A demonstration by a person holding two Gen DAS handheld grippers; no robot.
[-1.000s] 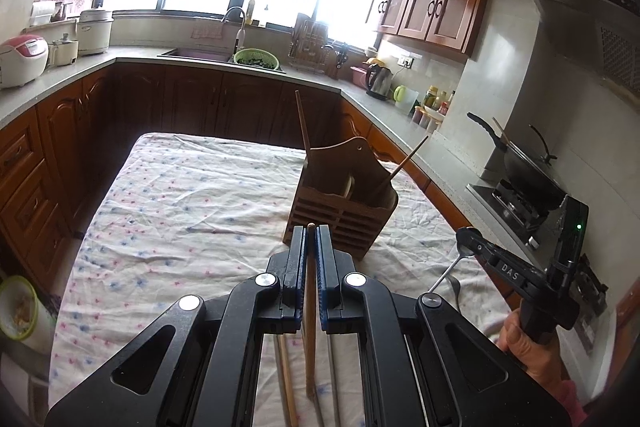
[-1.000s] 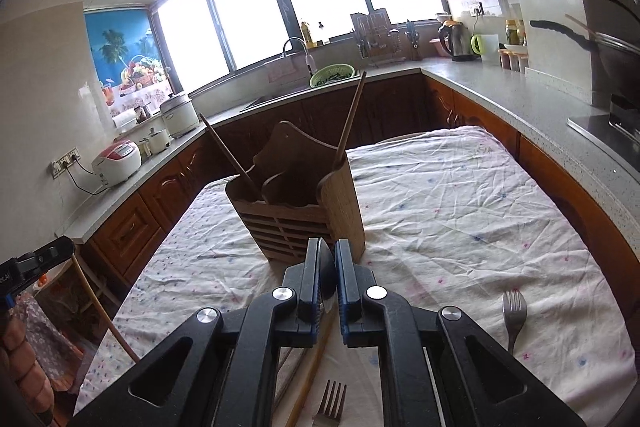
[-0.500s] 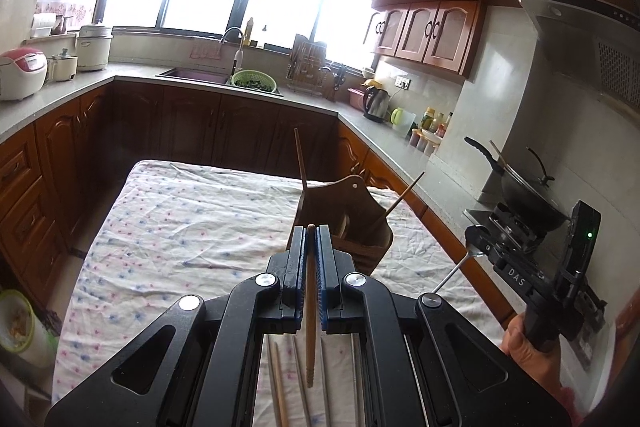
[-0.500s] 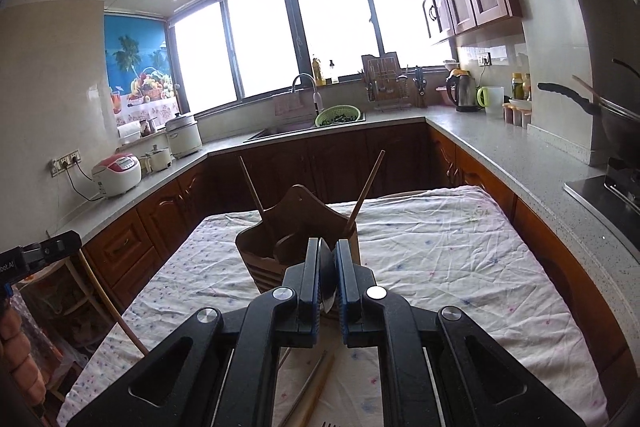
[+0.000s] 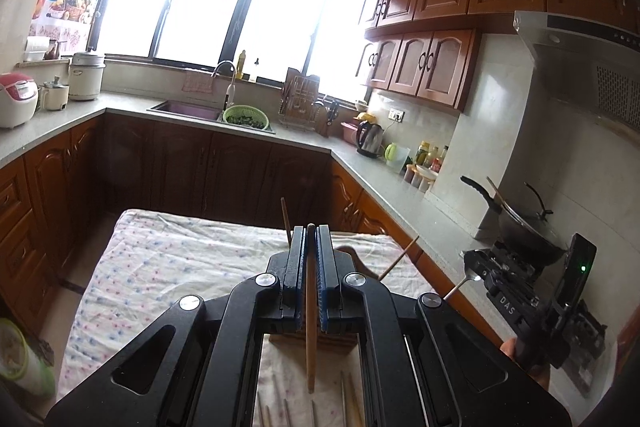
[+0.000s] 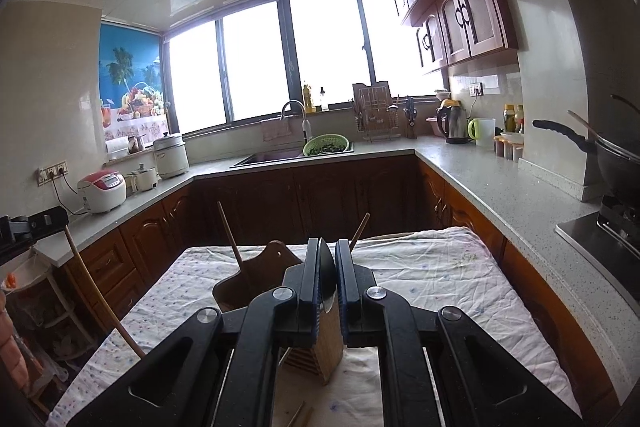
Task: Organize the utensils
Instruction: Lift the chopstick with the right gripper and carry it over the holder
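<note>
A person holds 2 grippers over a table with a dotted cloth on it. The left gripper is squeezed tight on a wooden chopstick. The stick hangs almost straight down between the blue pads, with its top poking out just above them, so it looks ready to slide tip first into a slot. The right gripper is nearly shut too. In the left view you can see why: it pinches the end of a thin metal handle, and the rest hangs down out of sight, so I cannot tell if it is a fork or a spoon. The wooden holder stands on the cloth just under and past both grippers. 2 chopsticks already lean out of it, 1 to each side. I think both tools are being carried high so the long things clear the top of the holder. More sticks lie flat on the cloth near the bottom edge of the left view, so there is more tidying to do. The holder looks light, so a bump from a stick could push it.
</note>
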